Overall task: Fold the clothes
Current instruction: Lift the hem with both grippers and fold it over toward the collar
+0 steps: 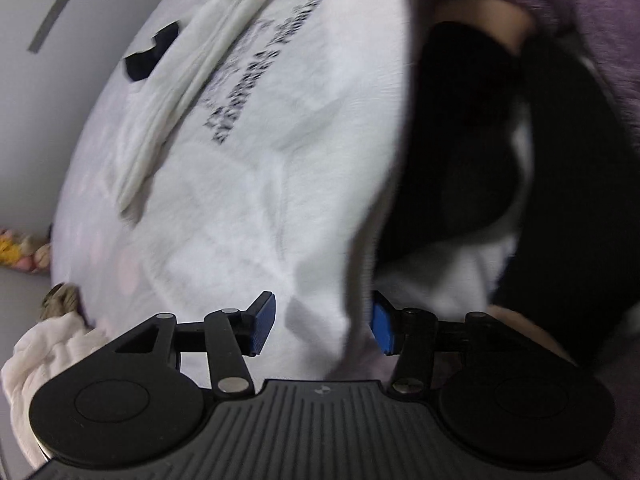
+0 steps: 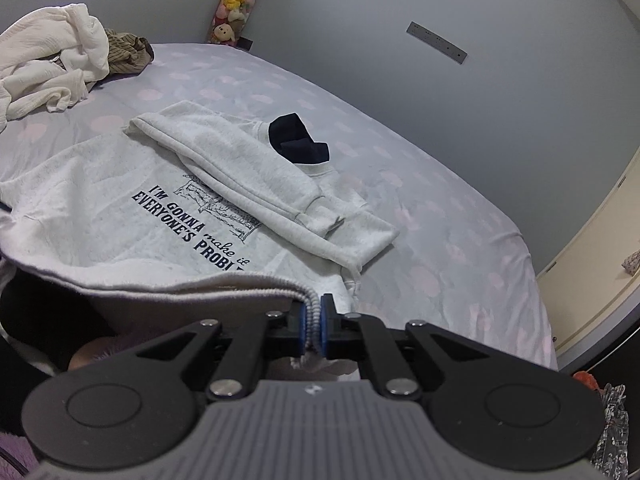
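Note:
A light grey sweatshirt (image 2: 120, 208) with dark printed text lies on the bed, its sleeves folded across the chest (image 2: 248, 176). My right gripper (image 2: 315, 326) is shut on the ribbed bottom hem (image 2: 256, 286), which is lifted off the bed near me. My left gripper (image 1: 322, 326) is open, its blue pads (image 1: 266, 324) on either side of a raised fold of the same sweatshirt (image 1: 260, 184). That view is blurred.
The bed (image 2: 440, 220) has a pale sheet with pink dots. A white garment (image 2: 52, 68) and a striped brown one (image 2: 130, 50) are piled at the far left corner. A dark item (image 2: 298, 140) lies at the sweatshirt's collar. A grey wall (image 2: 460, 92) runs behind.

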